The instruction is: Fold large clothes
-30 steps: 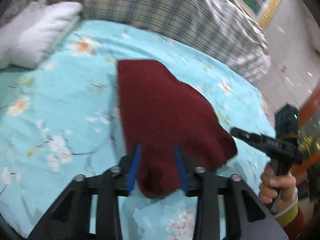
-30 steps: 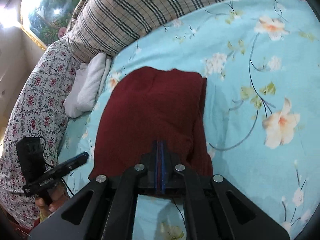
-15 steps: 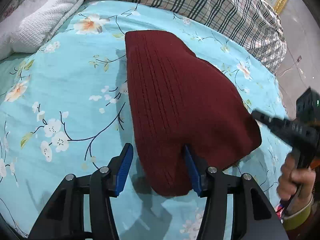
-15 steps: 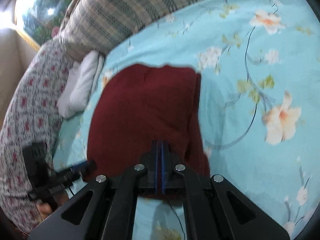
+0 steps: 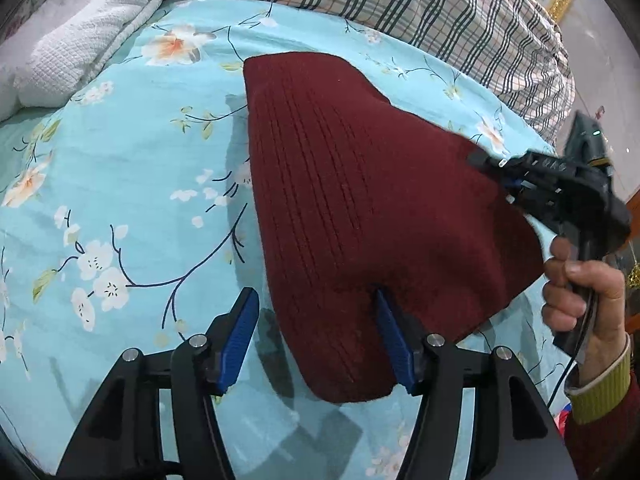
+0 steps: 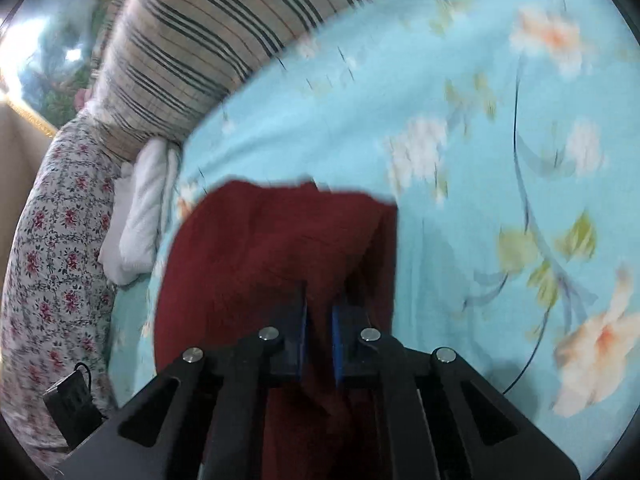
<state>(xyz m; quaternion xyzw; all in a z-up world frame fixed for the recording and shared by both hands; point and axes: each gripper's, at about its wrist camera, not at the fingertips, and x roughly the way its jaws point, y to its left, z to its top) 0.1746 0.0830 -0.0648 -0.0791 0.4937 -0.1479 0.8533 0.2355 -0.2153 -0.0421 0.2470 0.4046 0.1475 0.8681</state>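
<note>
A dark red knitted sweater (image 5: 360, 200) lies folded on the blue floral bed sheet (image 5: 120, 184). My left gripper (image 5: 320, 336) is open at its near end, and the right pad presses into the cloth edge. My right gripper (image 6: 319, 332) shows slightly parted jaws with a fold of the sweater (image 6: 256, 248) between its blue pads, so the hold looks loose. It also shows in the left wrist view (image 5: 516, 184), low at the sweater's right edge, held by a hand.
A folded white towel (image 5: 84, 60) lies at the far left. A plaid quilt (image 5: 400, 4) runs along the far edge of the bed. A floral pillow (image 6: 52, 260) sits at left in the right wrist view. The bed's right edge drops to a tiled floor.
My left gripper has opened wider and let go of the sweater, which has settled flat. My right gripper's jaws have parted slightly and it has moved in over the sweater's right edge.
</note>
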